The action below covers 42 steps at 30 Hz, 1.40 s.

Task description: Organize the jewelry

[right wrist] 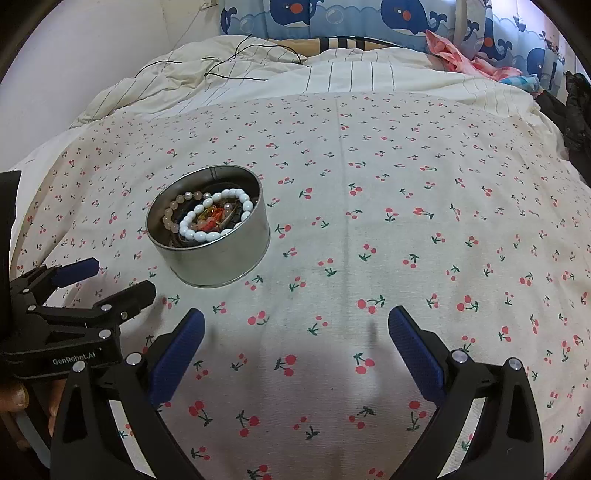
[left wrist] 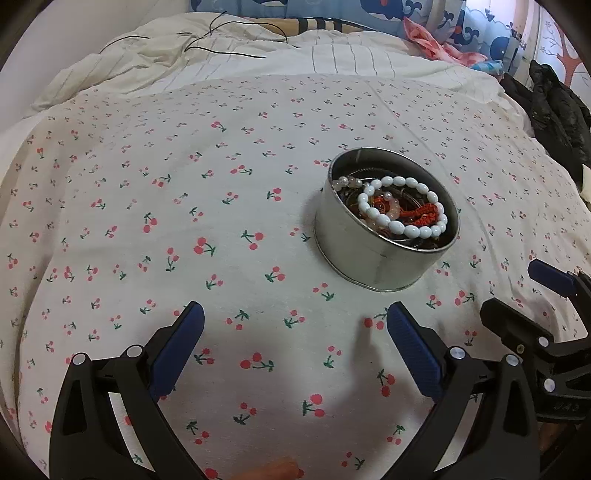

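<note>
A round metal tin (left wrist: 365,254) stands on the cherry-print cloth (left wrist: 207,206). It holds a white bead bracelet (left wrist: 402,230), a pale pink bead bracelet (right wrist: 170,218), a red piece (left wrist: 421,216) and other tangled jewelry. My left gripper (left wrist: 295,317) is open and empty, near and to the left of the tin. My right gripper (right wrist: 295,321) is open and empty, near and to the right of the tin (right wrist: 221,258). The right gripper also shows at the right edge of the left wrist view (left wrist: 517,291). The left gripper shows at the left edge of the right wrist view (right wrist: 118,277).
The cloth lies over a bed with a rumpled striped cream duvet (left wrist: 229,55) behind it. Thin black cords (left wrist: 221,51) lie on the duvet. Pink clothing (right wrist: 461,55) and a black jacket (left wrist: 557,107) lie at the far right. A whale-print curtain (right wrist: 332,18) hangs behind.
</note>
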{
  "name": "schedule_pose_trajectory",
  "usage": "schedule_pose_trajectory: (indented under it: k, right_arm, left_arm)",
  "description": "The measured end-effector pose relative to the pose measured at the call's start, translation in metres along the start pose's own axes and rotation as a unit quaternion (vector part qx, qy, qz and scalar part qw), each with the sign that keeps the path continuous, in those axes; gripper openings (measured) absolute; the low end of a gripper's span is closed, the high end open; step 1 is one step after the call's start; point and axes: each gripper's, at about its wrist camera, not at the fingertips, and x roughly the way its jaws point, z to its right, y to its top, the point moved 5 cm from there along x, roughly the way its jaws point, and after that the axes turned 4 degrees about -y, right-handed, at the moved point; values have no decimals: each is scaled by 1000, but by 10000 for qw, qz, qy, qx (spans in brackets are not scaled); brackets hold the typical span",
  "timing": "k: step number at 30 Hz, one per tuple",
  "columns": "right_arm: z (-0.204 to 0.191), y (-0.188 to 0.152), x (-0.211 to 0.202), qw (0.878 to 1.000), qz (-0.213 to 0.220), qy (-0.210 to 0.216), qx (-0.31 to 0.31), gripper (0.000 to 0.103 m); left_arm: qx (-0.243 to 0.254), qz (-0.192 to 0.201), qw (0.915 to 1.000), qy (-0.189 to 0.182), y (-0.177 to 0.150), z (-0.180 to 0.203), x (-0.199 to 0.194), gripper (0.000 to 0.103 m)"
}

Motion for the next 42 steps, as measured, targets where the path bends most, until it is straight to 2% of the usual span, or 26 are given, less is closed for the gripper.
schedule_pose_trajectory:
  k: [28, 42]
  right_arm:
    - [-1, 2, -3, 10000, 26, -2, -28, 95]
    - [-2, 1, -3, 10000, 32, -5, -26, 95]
  left_arm:
    - [332, 94, 9991, 238, 3, 5, -4, 95]
    - [345, 108, 9991, 200, 3, 8, -6, 95]
